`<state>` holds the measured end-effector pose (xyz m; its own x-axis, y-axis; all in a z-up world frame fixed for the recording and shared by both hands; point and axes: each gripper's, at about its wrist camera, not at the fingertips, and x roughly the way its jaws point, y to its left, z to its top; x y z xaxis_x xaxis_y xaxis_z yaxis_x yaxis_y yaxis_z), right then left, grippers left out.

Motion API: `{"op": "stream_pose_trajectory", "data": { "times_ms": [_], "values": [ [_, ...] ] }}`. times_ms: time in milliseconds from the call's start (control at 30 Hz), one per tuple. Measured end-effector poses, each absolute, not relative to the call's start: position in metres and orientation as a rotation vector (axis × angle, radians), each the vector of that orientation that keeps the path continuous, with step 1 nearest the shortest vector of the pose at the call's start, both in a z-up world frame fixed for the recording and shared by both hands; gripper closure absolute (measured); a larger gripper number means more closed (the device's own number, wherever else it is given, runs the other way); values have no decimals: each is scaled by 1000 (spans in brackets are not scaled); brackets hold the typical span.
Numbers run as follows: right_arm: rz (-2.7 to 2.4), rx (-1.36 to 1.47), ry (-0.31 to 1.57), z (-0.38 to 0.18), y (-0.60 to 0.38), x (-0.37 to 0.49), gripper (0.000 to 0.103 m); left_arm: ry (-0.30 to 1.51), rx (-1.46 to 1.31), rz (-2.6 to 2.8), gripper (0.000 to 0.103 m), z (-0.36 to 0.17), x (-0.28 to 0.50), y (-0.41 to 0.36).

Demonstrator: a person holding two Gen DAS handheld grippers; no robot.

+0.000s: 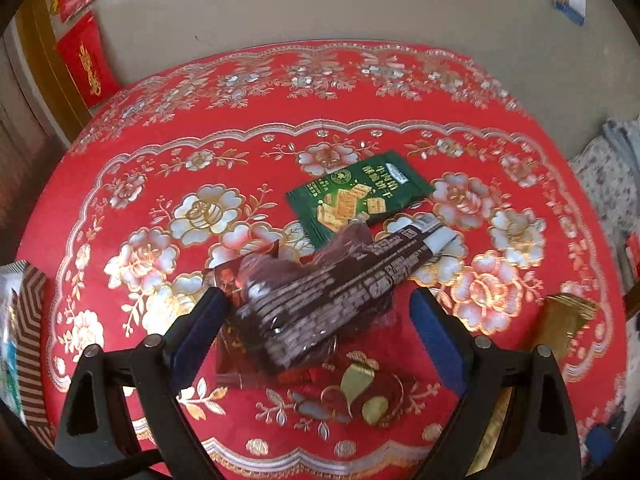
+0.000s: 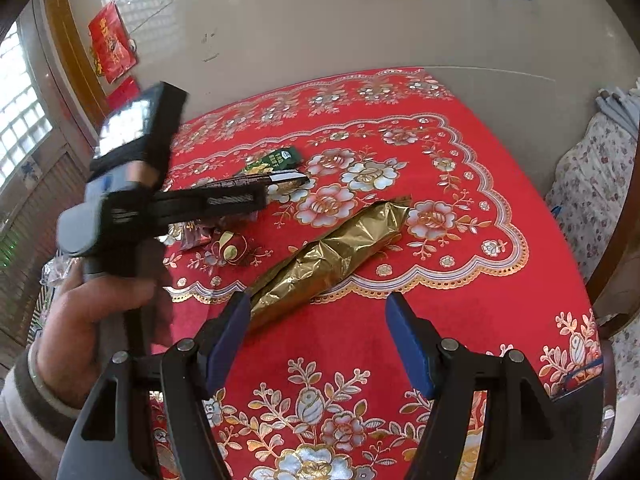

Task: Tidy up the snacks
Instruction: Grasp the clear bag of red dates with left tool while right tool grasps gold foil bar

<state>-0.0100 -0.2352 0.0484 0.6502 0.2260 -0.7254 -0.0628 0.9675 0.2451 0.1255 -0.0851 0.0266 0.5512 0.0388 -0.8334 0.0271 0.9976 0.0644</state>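
A dark brown snack packet (image 1: 320,292) with white print lies on the red flowered tablecloth (image 1: 160,160), overlapping a reddish packet (image 1: 230,280). My left gripper (image 1: 320,312) hangs just over it, open, a blue pad on either side and neither pressing on it. Behind it lies a green cracker packet (image 1: 360,196). In the right wrist view a long gold foil packet (image 2: 332,256) lies ahead of my right gripper (image 2: 318,320). That gripper is open and holds nothing, with the packet's near end beside its left fingertip. A hand (image 2: 100,300) holds the left gripper (image 2: 256,200) there.
A striped packet (image 1: 28,340) sits at the table's left edge. The gold foil packet (image 1: 564,324) shows to the right of the left gripper. Gold ribbon scraps (image 1: 360,384) lie near the front. A wall (image 1: 320,8) backs the table, and flowered fabric (image 2: 592,184) is at the right.
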Motion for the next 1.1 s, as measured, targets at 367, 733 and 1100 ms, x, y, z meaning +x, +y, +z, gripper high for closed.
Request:
{"op": "stream_pose_trajectory", "data": {
  "times_ms": [367, 733, 1100],
  "values": [
    [183, 239, 839, 49, -240, -12, 33, 951, 93, 12, 18, 25, 128, -97],
    [177, 239, 844, 48, -237, -14, 33, 947, 31, -74, 38, 37, 110, -63],
    [181, 354, 863, 43, -241, -6, 33, 964, -32, -133, 66, 44, 74, -16]
  ]
}}
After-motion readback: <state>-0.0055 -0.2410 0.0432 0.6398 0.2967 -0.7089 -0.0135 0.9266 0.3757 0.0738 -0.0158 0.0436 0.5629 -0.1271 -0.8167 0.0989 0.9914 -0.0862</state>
